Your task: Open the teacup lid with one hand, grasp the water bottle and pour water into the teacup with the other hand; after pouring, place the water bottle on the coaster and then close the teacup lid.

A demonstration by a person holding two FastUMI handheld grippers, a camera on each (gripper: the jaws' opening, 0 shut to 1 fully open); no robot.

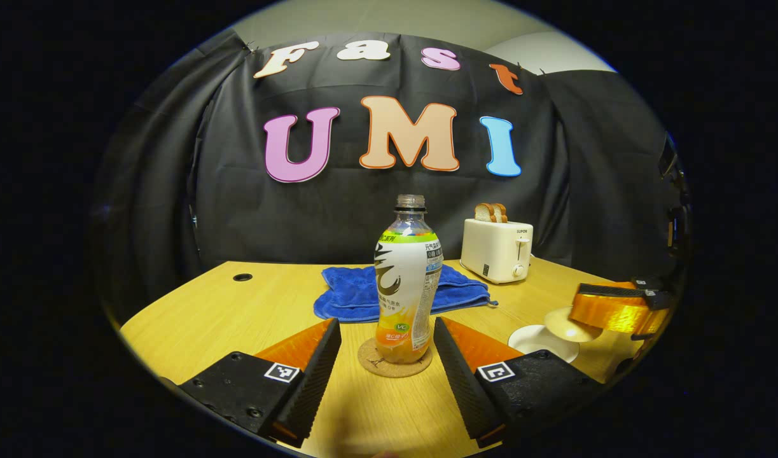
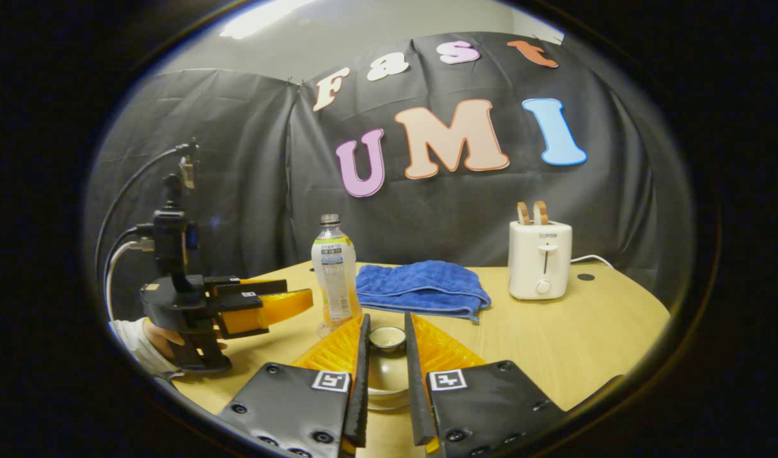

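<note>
An uncapped water bottle (image 1: pixel 406 286) with a bright label stands upright on a round cork coaster (image 1: pixel 395 359). My left gripper (image 1: pixel 387 327) is open, one finger on each side of the bottle, and neither touches it. At the right, my right gripper (image 1: pixel 583 312) holds the pale teacup lid (image 1: pixel 570 324) tilted just above the white teacup (image 1: pixel 538 340). In the right gripper view, the right gripper (image 2: pixel 387 321) is shut on the lid's knob (image 2: pixel 387 338). The bottle (image 2: pixel 334 273) and the left gripper (image 2: pixel 299 299), held by a hand, are at the left.
A folded blue towel (image 1: pixel 363 292) lies behind the bottle. A white toaster (image 1: pixel 497 248) with bread slices stands at the back right. The wooden table (image 1: pixel 223 305) has a cable hole (image 1: pixel 242 277) at the back left.
</note>
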